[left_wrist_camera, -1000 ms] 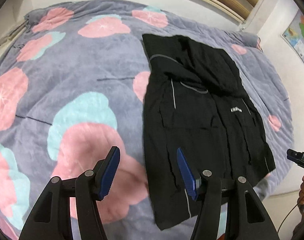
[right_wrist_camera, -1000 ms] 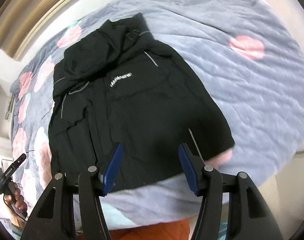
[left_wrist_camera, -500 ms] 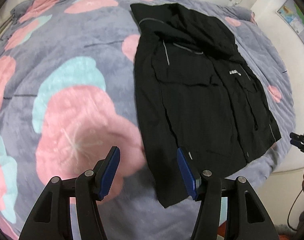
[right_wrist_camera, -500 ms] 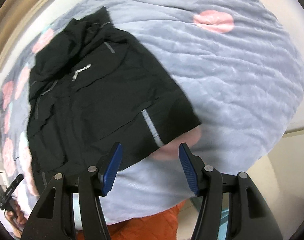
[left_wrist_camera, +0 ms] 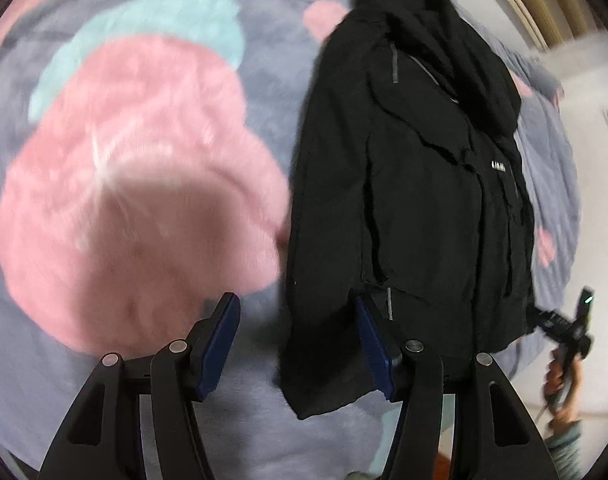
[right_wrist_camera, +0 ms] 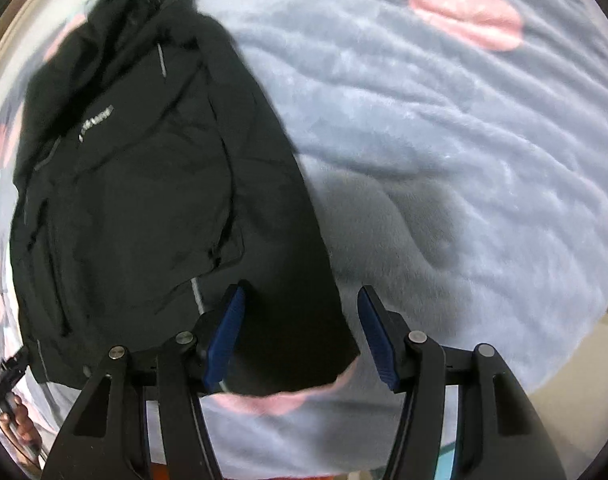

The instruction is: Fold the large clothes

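A black hooded jacket lies flat on the bed, hood at the far end, hem toward me. My left gripper hangs open just above the jacket's near left hem corner, which shows between its blue pads. In the right wrist view the same jacket fills the left half. My right gripper is open above the jacket's near right hem corner, its left pad over the black cloth. Neither gripper holds anything.
The bed is covered by a grey plush blanket with large pink and teal blotches. The blanket drops off at the near edge to the floor. A hand with the other gripper shows at the far right; a wall lies beyond.
Both grippers have come down toward the bed and closer to the jacket's hem corners. The jacket now looks much larger in both views. The jaws stayed as wide as before.
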A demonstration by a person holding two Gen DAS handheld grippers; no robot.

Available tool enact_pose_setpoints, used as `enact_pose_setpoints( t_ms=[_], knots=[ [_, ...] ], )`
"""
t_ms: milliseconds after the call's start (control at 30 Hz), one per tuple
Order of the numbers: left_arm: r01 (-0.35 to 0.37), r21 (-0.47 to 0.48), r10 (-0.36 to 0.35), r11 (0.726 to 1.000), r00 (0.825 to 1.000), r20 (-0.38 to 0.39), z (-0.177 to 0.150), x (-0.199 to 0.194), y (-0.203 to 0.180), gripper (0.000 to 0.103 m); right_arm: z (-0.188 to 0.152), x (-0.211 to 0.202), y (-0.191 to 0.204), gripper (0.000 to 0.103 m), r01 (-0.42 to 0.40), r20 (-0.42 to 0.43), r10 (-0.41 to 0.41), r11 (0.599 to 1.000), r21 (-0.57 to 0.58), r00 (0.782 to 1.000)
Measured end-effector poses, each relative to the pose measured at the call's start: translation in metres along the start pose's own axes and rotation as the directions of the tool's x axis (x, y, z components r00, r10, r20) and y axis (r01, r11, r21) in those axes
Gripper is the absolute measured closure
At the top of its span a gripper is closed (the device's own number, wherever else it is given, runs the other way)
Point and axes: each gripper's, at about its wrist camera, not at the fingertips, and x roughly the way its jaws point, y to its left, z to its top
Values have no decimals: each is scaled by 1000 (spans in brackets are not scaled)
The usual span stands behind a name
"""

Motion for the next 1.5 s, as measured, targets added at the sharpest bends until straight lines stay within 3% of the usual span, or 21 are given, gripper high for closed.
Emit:
enact_pose_setpoints(
  t_ms=[100, 300, 367, 400, 433, 567, 600, 667, 700, 800, 833, 900, 967, 1000, 1067, 1233, 1400, 1500],
  knots=[
    [49, -51, -50, 997, 999, -13, -4, 12, 6, 42, 5, 14, -6, 42, -47, -32, 47, 999, -4, 998],
    [37, -70, -38, 997, 999, -15, -9, 26, -2, 43, 13, 22, -4, 43, -138, -80, 134, 989, -51, 988],
    [42, -40, -41, 998, 999, 8, -12, 21, -11, 60, 11, 16, -1, 53, -167, -84, 159, 981, -98, 984],
    [72, -28, -72, 997, 997, 5, -15, 18, -15, 77, 9, 13, 3, 54, -172, -82, 163, 977, -123, 983],
    [72, -16, -72, 997, 997, 15, -15, 15, -19, 78, 7, 10, 3, 55, -178, -80, 167, 973, -145, 983],
    [50, 7, -50, 999, 998, 33, -19, 13, -33, 78, 3, 16, 0, 53, -196, -111, 179, 966, -166, 978],
    [45, -8, -45, 999, 999, 23, -20, 18, -31, 75, 3, 21, -3, 52, -212, -124, 195, 966, -149, 973],
    [51, -26, -51, 998, 999, 5, -20, 27, -30, 64, 6, 28, -8, 38, -229, -138, 212, 966, -123, 967],
    [54, -32, -54, 998, 999, -3, -20, 32, -30, 57, 6, 34, -11, 37, -245, -152, 228, 964, -104, 962],
    [40, -27, -41, 999, 999, -21, -18, 38, -31, 56, 5, 45, -7, 36, -250, -174, 232, 964, -89, 957],
    [35, -31, -36, 999, 999, -24, -17, 41, -34, 57, 6, 44, -5, 38, -249, -175, 231, 964, -88, 957],
    [20, -30, -21, 999, 1000, -17, -15, 40, -37, 62, 8, 35, 0, 62, -261, -157, 241, 958, -119, 958],
    [4, 1, -4, 1000, 1000, -3, -15, 34, -40, 80, 7, 23, 6, 82, -245, -126, 227, 957, -156, 966],
    [3, 8, -3, 1000, 1000, 11, -14, 29, -45, 90, 7, 15, 10, 86, -241, -107, 225, 954, -178, 968],
    [37, 8, -38, 999, 998, 52, -12, 16, -41, 93, 5, -4, 19, 88, -233, -60, 225, 949, -211, 972],
    [198, 7, -195, 980, 960, 199, 3, -44, -56, 94, 16, -66, 34, 89, -267, 45, 289, 925, -272, 956],
    [270, 83, -283, 959, 904, 319, 41, -99, -83, 93, 53, -123, 46, 89, -307, 144, 355, 911, -275, 924],
    [275, 132, -305, 952, 882, 359, 66, -117, -99, 93, 82, -145, 57, 89, -333, 187, 391, 901, -276, 901]
  ],
)
